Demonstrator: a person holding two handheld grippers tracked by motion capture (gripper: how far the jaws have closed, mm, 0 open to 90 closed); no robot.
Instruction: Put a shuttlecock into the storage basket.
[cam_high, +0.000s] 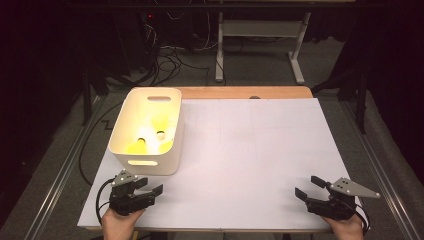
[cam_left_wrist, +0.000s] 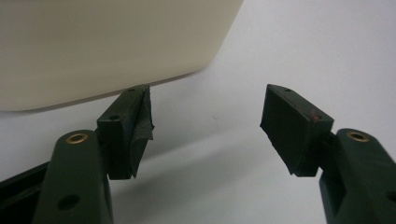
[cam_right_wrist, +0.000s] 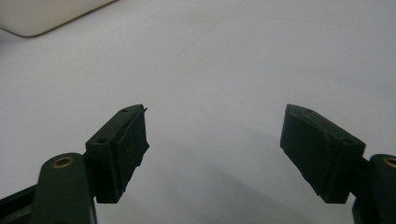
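The left gripper (cam_high: 150, 191) sits low at the near edge of the white surface (cam_high: 250, 160), held in a hand (cam_high: 119, 222). Its jaws are spread wide with nothing between them. Just ahead of it stands a cream plastic bin (cam_high: 146, 131) with handle holes in its walls. In the left gripper view the bin's rounded bottom corner (cam_left_wrist: 107, 46) is right past the tip of one jaw, very near, but I cannot tell if they touch. The bin looks placed there so this gripper can reach it fast.

Inside the bin are small yellow things (cam_high: 150, 136). They glow too bright to tell what they are. The bin keeps them from rolling away.

The right gripper (cam_high: 309, 187) is on the far side from the bin, well apart from it. Its jaws are wide too and hold nothing. In the right gripper view, bare surface (cam_right_wrist: 224, 84) lies ahead, with a bit of the bin (cam_right_wrist: 42, 16) far off to one side.

Both grippers seem to be waiting, ready to start.
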